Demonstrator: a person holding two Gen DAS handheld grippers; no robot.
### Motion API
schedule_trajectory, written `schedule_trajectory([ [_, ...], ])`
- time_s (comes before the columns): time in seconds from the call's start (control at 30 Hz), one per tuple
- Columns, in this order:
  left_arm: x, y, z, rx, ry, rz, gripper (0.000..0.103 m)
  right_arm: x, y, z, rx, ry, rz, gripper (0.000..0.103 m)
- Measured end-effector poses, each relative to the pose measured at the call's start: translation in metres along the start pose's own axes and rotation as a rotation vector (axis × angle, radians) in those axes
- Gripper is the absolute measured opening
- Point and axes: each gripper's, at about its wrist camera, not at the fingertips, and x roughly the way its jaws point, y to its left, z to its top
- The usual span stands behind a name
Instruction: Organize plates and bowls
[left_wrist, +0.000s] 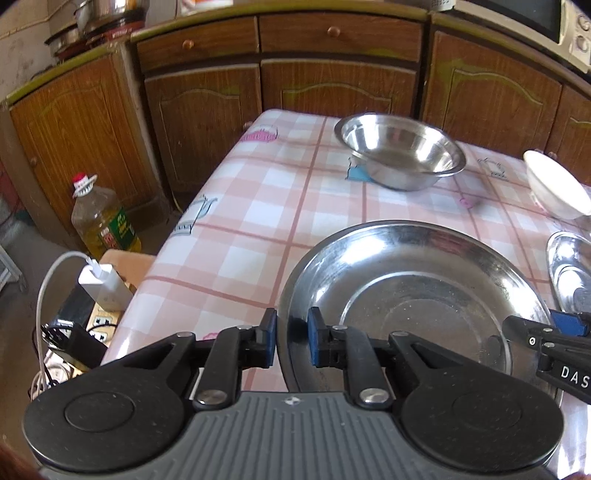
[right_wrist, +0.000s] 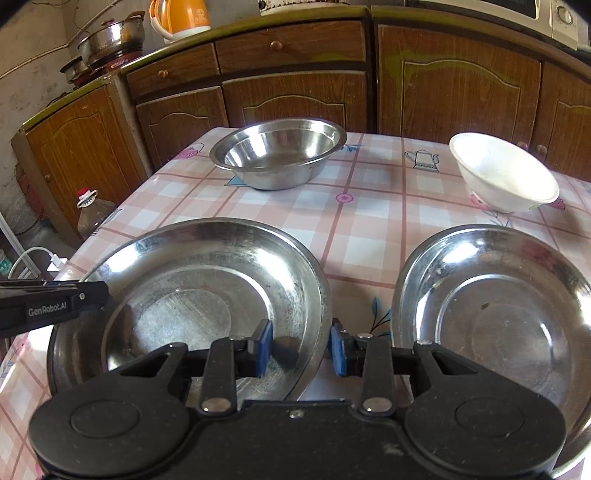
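A large steel plate (left_wrist: 406, 295) (right_wrist: 184, 295) lies near the front of the checked table (left_wrist: 240, 221). My left gripper (left_wrist: 291, 325) is shut on its left rim, one blue pad inside and one outside. My right gripper (right_wrist: 301, 343) straddles the plate's right rim; its pads stand apart from the metal, so it is open. A second steel plate (right_wrist: 498, 314) lies just right of the first. Farther back sit a steel bowl (right_wrist: 277, 155) (left_wrist: 400, 151) and, to its right, a white bowl (right_wrist: 506, 173).
Wooden cabinets (left_wrist: 332, 85) stand close behind the table. An oil bottle (left_wrist: 103, 218) is on the floor at the left, by a power strip with a white charger (left_wrist: 103, 291). Pots (right_wrist: 110, 37) and an orange kettle (right_wrist: 181, 16) sit on the counter.
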Motion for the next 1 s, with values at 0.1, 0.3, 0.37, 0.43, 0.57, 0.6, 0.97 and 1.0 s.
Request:
schedule_trajectory([
  [0.1, -0.006, 0.001, -0.001, -0.010, -0.014, -0.012, 0.017, -0.010, 0.001, 0.000, -0.004, -0.016, -0.006, 0.041],
  [0.3, -0.025, 0.001, -0.007, -0.016, -0.053, -0.033, 0.017, -0.035, 0.003, 0.000, -0.023, -0.051, -0.016, 0.041],
  [0.37, -0.032, 0.000, -0.010, -0.020, -0.067, -0.032, 0.017, -0.043, 0.003, -0.001, -0.024, -0.058, -0.017, 0.041],
  [0.43, -0.039, -0.001, -0.013, -0.014, -0.081, -0.030, 0.017, -0.052, 0.005, -0.004, -0.028, -0.067, -0.018, 0.041],
  [0.57, -0.056, -0.003, -0.019, -0.018, -0.103, -0.034, 0.017, -0.072, 0.004, -0.009, -0.033, -0.087, -0.018, 0.041],
  [0.6, -0.060, -0.004, -0.021, -0.018, -0.108, -0.035, 0.017, -0.078, 0.004, -0.011, -0.033, -0.091, -0.018, 0.041],
  [0.97, -0.104, -0.016, -0.039, -0.002, -0.154, -0.028, 0.017, -0.127, -0.005, -0.030, -0.029, -0.132, -0.013, 0.041],
  [1.0, -0.107, -0.017, -0.041, -0.003, -0.153, -0.029, 0.017, -0.131, -0.006, -0.031, -0.027, -0.136, -0.012, 0.041],
])
